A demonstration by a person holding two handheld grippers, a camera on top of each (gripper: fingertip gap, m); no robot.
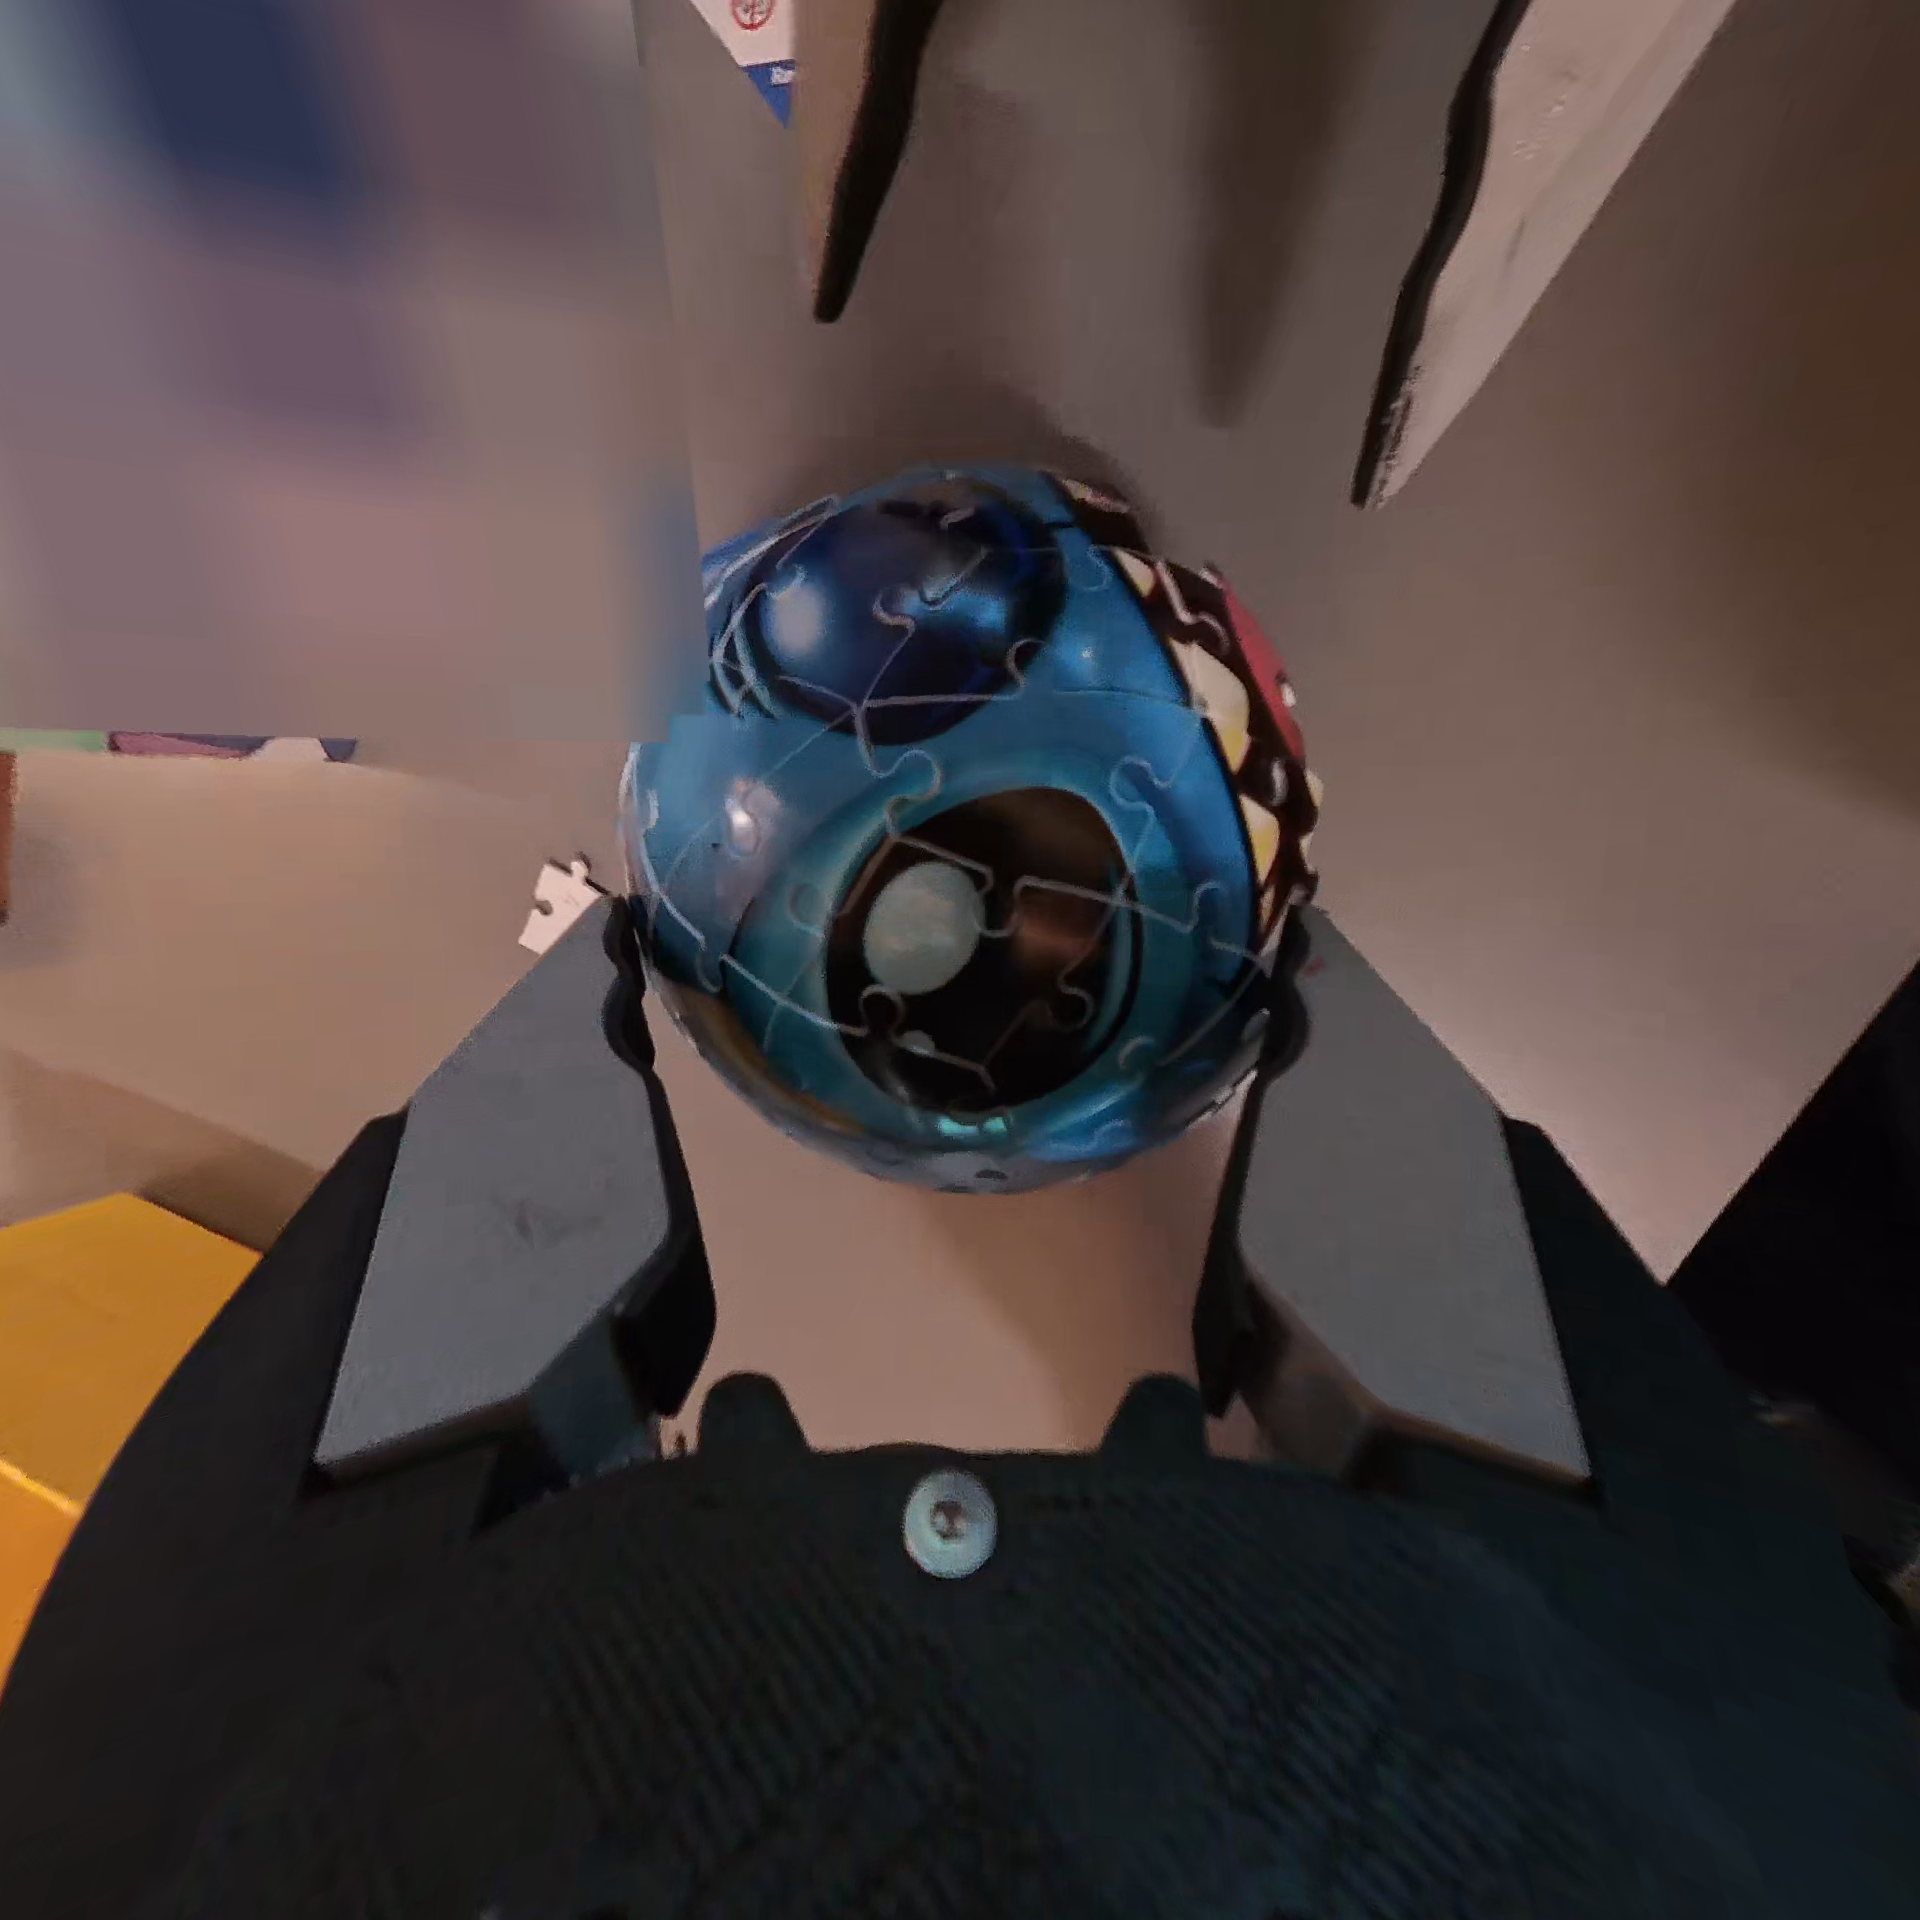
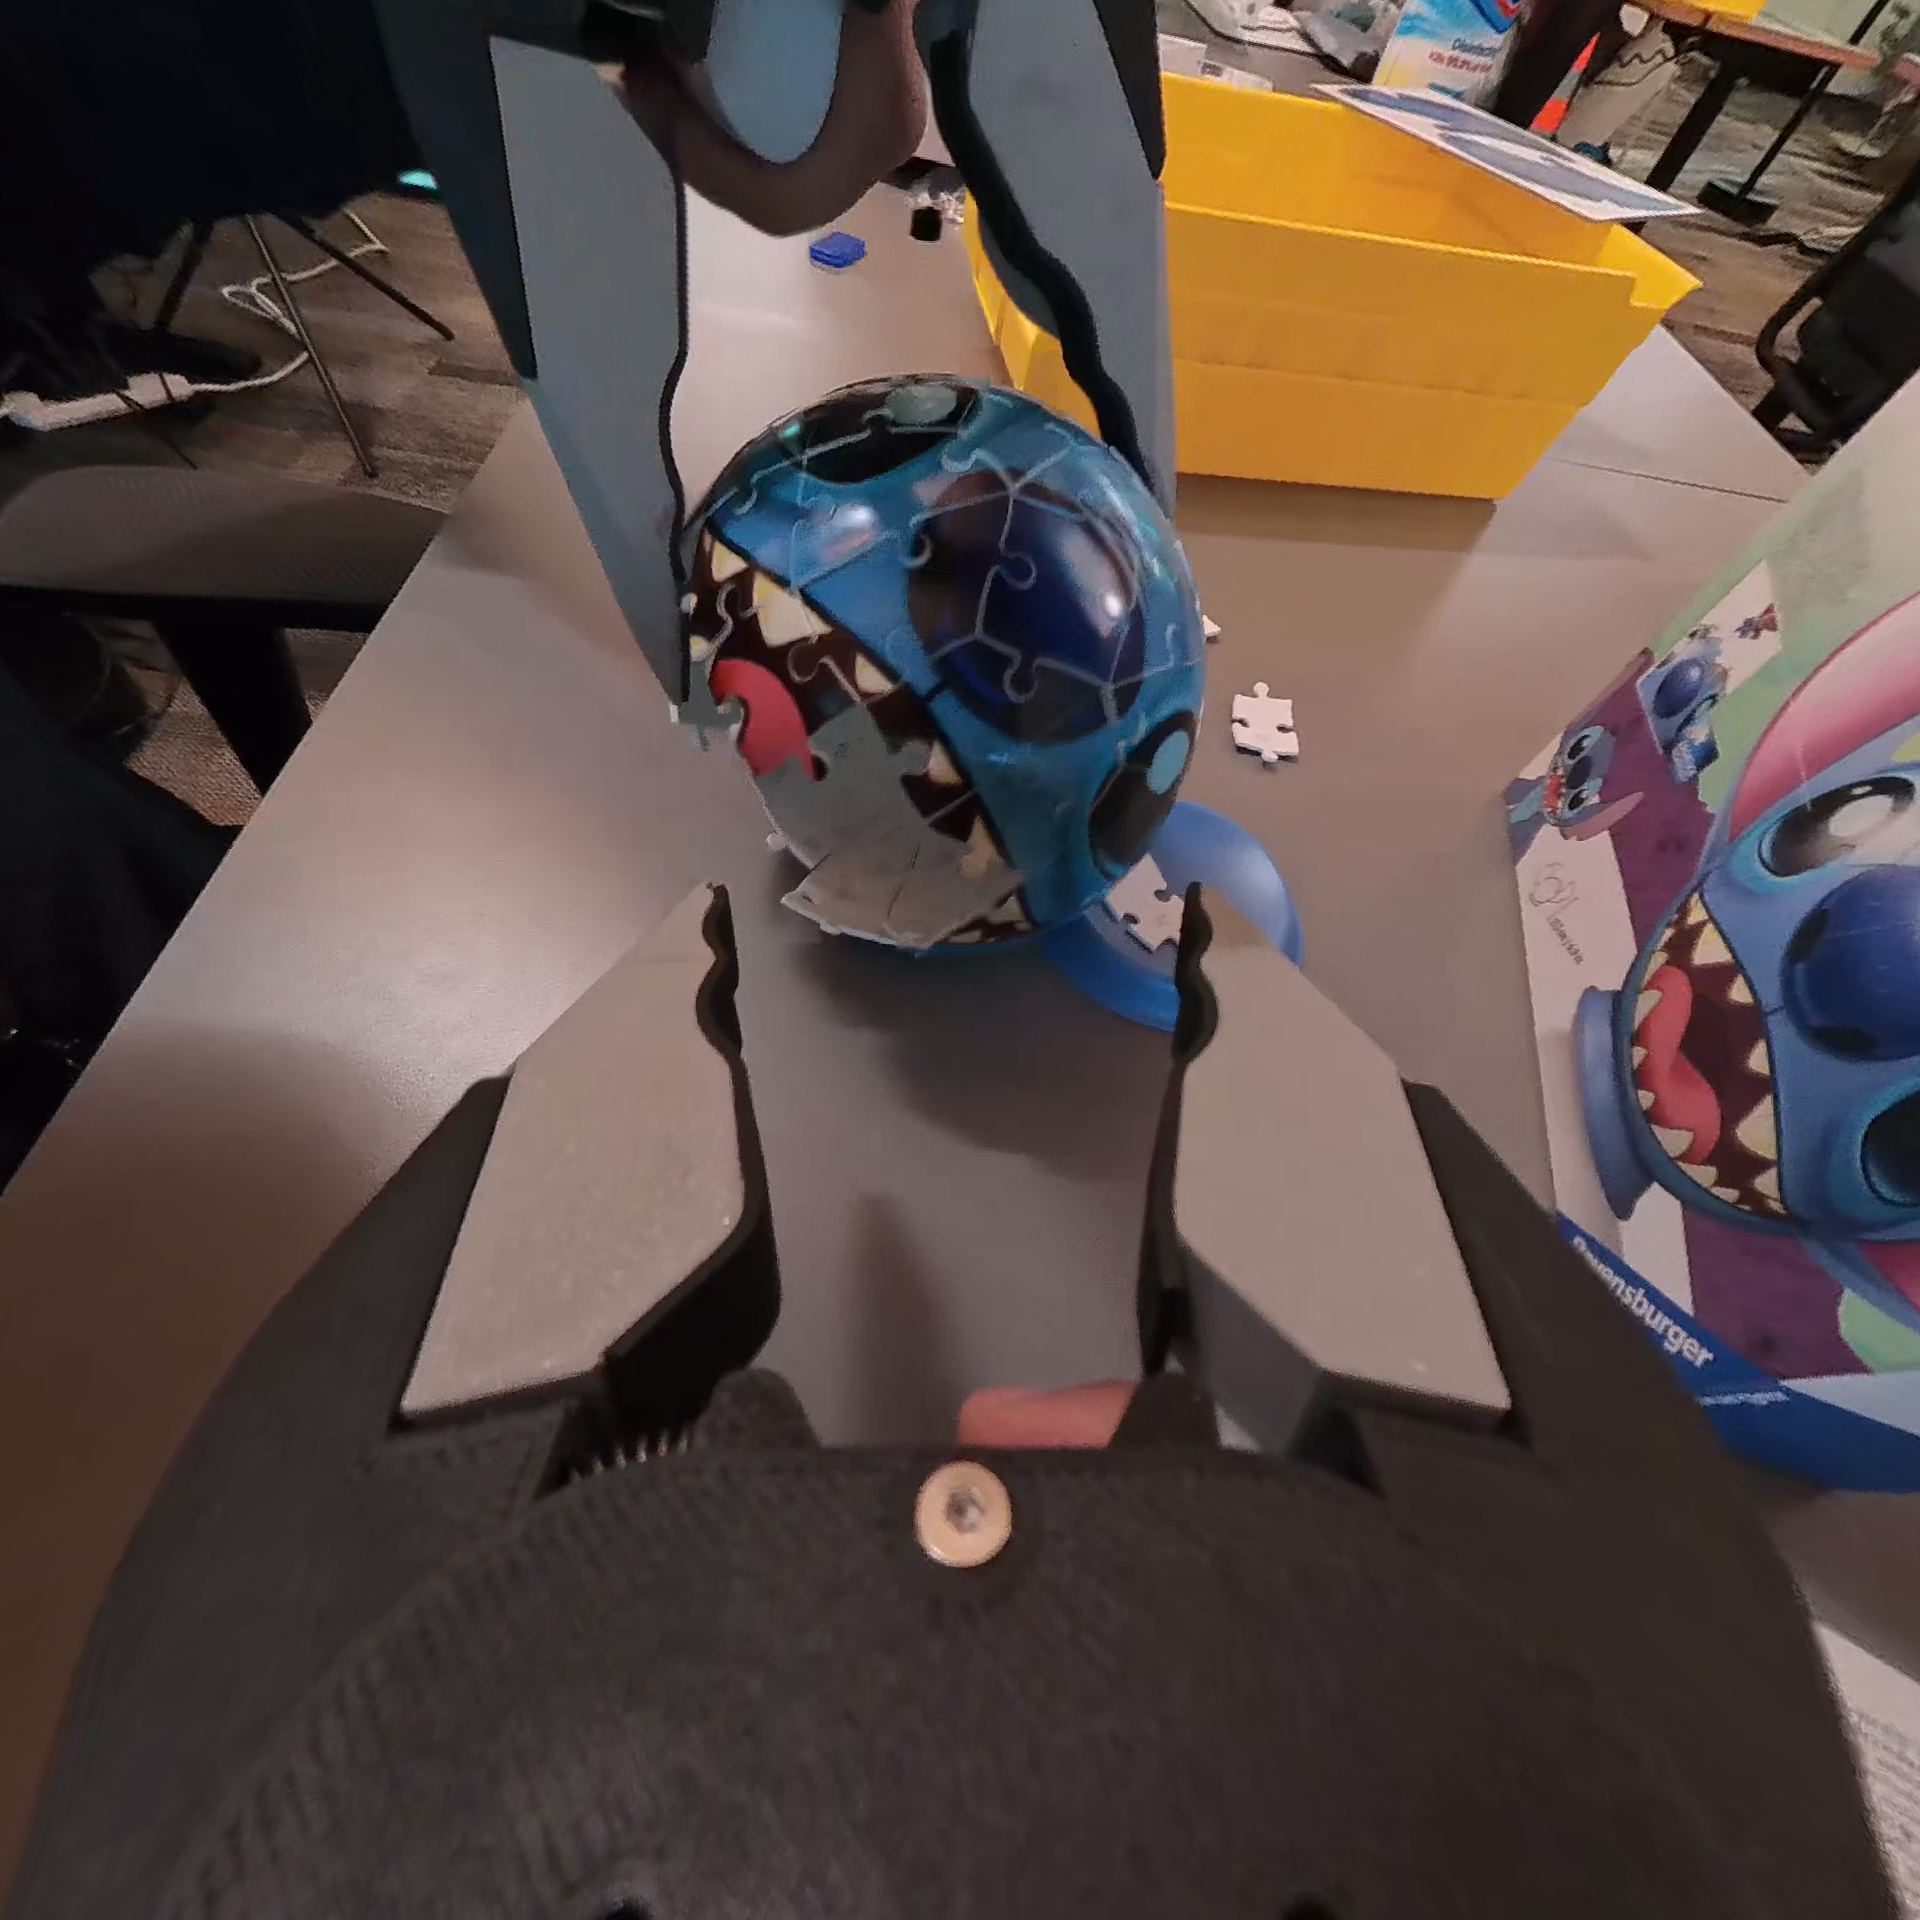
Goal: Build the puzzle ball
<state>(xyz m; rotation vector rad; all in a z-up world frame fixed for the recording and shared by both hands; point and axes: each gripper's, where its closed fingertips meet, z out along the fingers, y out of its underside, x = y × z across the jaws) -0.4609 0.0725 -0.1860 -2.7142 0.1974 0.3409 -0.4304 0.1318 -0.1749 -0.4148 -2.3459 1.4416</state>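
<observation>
While the left gripper (image 1: pixel 961 935) is pinching the puzzle ball (image 1: pixel 966 831) between its jaws in the left wrist view, the ball is showing a glossy blue shell of interlocked curved pieces, with a dark round eye bearing a pale highlight facing the camera, a deep blue nose above it, and a strip of teeth and red along its right edge. Beyond it the right gripper (image 1: pixel 1101 405) is hanging with its two grey fingers spread, apart from the ball. A loose white puzzle piece (image 1: pixel 556 902) is lying on the grey surface (image 1: pixel 260 987) just left of the ball, a yellow bin (image 1: pixel 94 1340) is showing at the lower left, and the upper left is blurred. Seen from the right wrist view, the right gripper (image 2: pixel 951 935) is holding its jaws spread with nothing between them, just short of the ball (image 2: pixel 956 665). The ball is being clamped from above by the left gripper (image 2: pixel 904 582) and is sitting over a blue ring stand (image 2: pixel 1226 914); its toothy mouth has a gap where grey inner sides of pieces are showing and a few pieces are sticking out unevenly. Another white piece (image 2: pixel 1264 721) is lying on the surface (image 2: pixel 468 831) to the right of the ball. A puzzle box (image 2: pixel 1745 935) is lying at the right, the yellow bin (image 2: pixel 1351 312) is standing behind, and chairs and cables are crowding the floor at the left.
</observation>
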